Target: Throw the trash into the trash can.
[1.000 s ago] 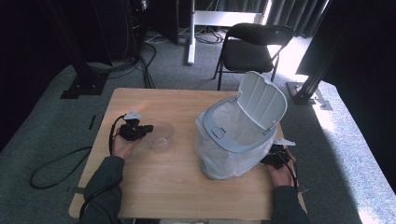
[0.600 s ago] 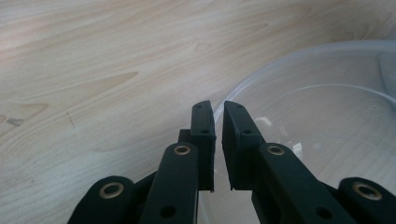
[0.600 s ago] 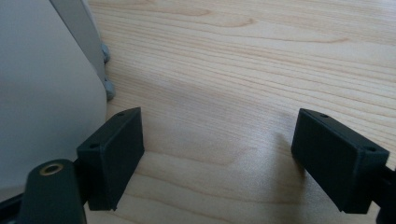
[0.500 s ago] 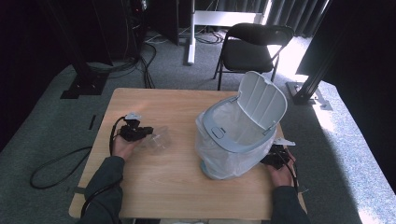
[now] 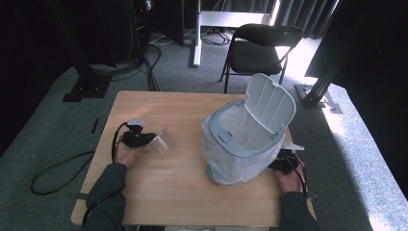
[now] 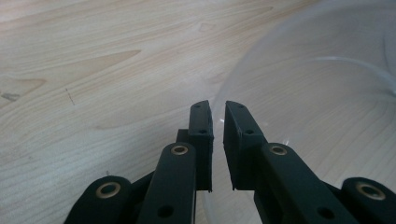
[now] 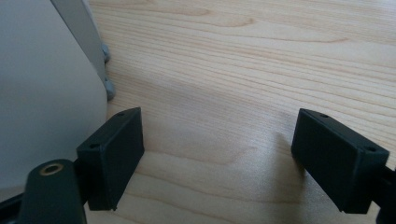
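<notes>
A clear plastic cup (image 5: pixel 162 143) lies on its side on the left part of the wooden table (image 5: pixel 168 197). My left gripper (image 5: pixel 152 140) sits at its mouth. In the left gripper view the left gripper (image 6: pixel 218 109) has the thin rim of the cup (image 6: pixel 317 93) in the narrow gap between its pads; the jaws have just been opening and do not pinch the rim. A grey-white bin (image 5: pixel 245 139) with a plastic liner and a raised lid stands at the right. My right gripper (image 5: pixel 277 164) rests open beside its base; in its own view the right gripper (image 7: pixel 219 158) holds nothing, and the bin's wall (image 7: pixel 42 93) is at its left jaw.
A black chair (image 5: pixel 262 48) stands on the carpet beyond the table's far edge. A cable (image 5: pixel 57 168) loops on the floor at the left. Bare wood lies between the cup and the bin.
The clear cup has shifted slightly toward the left gripper. The right hand and the bin have stayed where they were.
</notes>
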Action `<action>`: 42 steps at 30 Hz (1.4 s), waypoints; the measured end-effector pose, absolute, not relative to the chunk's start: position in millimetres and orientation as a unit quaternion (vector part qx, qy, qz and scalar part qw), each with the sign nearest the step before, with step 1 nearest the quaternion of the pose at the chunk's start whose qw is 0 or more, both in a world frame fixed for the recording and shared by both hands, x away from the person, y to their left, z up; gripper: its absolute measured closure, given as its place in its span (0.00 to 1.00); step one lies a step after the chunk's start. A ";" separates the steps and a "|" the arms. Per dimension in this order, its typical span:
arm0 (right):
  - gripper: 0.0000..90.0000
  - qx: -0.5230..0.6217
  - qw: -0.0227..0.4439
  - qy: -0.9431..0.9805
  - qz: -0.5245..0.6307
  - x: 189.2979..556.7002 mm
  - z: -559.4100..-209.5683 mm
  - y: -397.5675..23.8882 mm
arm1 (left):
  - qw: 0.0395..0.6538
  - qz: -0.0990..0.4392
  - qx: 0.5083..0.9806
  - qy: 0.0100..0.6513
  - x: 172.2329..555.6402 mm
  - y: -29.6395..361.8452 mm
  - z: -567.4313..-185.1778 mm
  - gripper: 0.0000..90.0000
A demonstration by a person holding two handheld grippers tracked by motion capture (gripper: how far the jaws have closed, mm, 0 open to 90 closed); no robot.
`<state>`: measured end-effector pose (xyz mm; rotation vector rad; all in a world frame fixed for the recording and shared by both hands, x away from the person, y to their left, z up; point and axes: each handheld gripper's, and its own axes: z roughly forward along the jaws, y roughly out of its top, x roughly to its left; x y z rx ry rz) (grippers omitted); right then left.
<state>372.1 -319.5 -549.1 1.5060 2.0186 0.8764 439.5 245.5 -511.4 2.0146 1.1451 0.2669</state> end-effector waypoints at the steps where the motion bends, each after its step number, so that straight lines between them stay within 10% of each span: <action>1: 0.18 0.549 0.235 0.736 0.319 372.2 -549.1 -319.5 | 0.394 0.105 0.794 0.451 439.3 246.3 -511.5 0.91; 25: 0.18 0.549 0.235 0.736 0.319 372.1 -549.1 -319.5 | 0.481 0.108 0.788 0.368 423.2 234.8 -459.3 0.66; 42: 0.18 0.549 0.235 0.736 0.319 372.0 -549.0 -319.4 | 0.410 0.132 0.824 0.368 434.4 208.6 -468.9 0.92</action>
